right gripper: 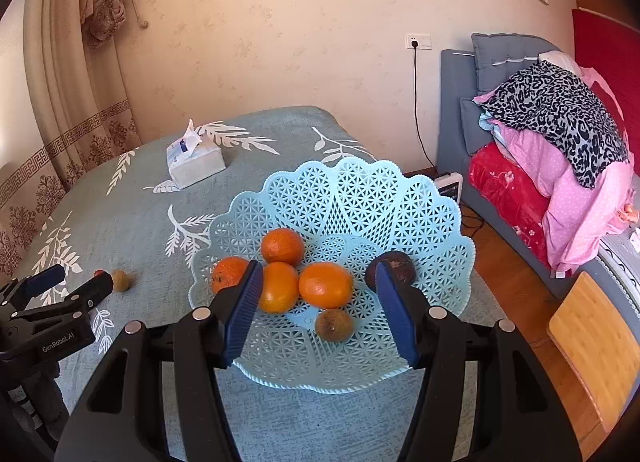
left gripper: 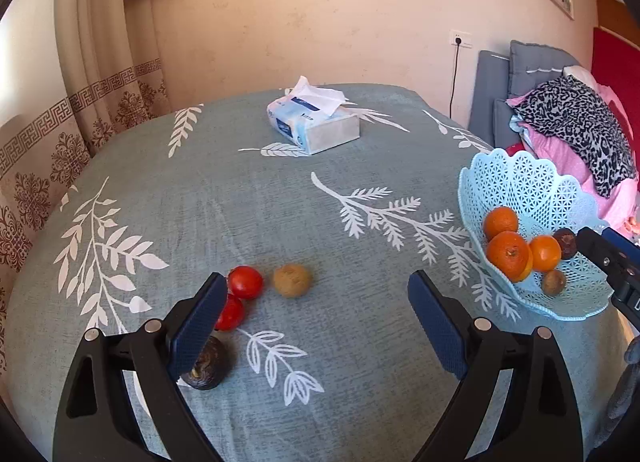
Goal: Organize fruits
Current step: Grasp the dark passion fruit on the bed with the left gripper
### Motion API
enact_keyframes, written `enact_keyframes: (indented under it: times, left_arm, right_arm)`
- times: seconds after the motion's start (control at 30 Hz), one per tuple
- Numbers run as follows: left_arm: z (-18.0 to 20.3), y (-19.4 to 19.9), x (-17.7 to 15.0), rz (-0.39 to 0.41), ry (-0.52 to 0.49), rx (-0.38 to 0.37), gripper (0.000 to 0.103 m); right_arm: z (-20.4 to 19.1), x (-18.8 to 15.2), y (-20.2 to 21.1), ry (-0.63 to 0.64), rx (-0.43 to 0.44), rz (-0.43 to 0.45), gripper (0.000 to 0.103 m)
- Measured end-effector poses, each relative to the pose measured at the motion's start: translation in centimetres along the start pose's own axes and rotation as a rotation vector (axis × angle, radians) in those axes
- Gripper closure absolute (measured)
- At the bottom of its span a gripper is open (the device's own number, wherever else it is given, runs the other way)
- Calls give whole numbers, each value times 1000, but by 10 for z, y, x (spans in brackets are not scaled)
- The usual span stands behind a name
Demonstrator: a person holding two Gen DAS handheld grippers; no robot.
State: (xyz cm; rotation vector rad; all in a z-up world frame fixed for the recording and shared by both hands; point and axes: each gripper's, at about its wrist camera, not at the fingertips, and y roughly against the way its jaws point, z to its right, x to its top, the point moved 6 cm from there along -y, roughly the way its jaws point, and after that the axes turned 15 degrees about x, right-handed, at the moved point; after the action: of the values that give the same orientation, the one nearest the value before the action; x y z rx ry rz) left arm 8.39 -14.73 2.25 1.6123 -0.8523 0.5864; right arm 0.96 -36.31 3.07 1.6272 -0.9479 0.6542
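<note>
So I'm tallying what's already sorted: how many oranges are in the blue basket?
4, all in the basket: one at the back, one far left, two side by side in the middle. More may be hidden.

The table (left gripper: 280,221) has a blue-green cloth with white leaf shapes on it. The basket (right gripper: 360,197) is light blue with lots of tiny holes like lace. In it sit four orange oranges (right gripper: 325,284), one dark purple fruit (right gripper: 396,264) and one small brown fruit (right gripper: 334,324). On the cloth lie two red tomatoes (left gripper: 245,282), a tan fruit (left gripper: 292,281) and a dark, almost black fruit (left gripper: 208,366). The tissue box (left gripper: 314,125) is white and blue. The curtain (left gripper: 60,133) is cream with a brown pattern. Far right, a black-and-grey spotted cloth (right gripper: 560,113) lies on pink and red bedding (right gripper: 532,181).
</note>
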Motion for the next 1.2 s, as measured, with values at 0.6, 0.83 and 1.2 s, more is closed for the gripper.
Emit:
enact_keyframes:
  times: [0.6,0.83,1.2]
  left_arm:
    - [-89,-22,-49,-96,92,134,12]
    - [-94,-32,-56,-125,100,123,13]
    - [-78,-35,-62,-158,71,-6,63]
  right_arm:
    - [-40,-17,-10,67,92,-41,42]
    - [-59,-23,-13,97,128,-56,42]
    - [-78,-30,-15,123,176,-79,42]
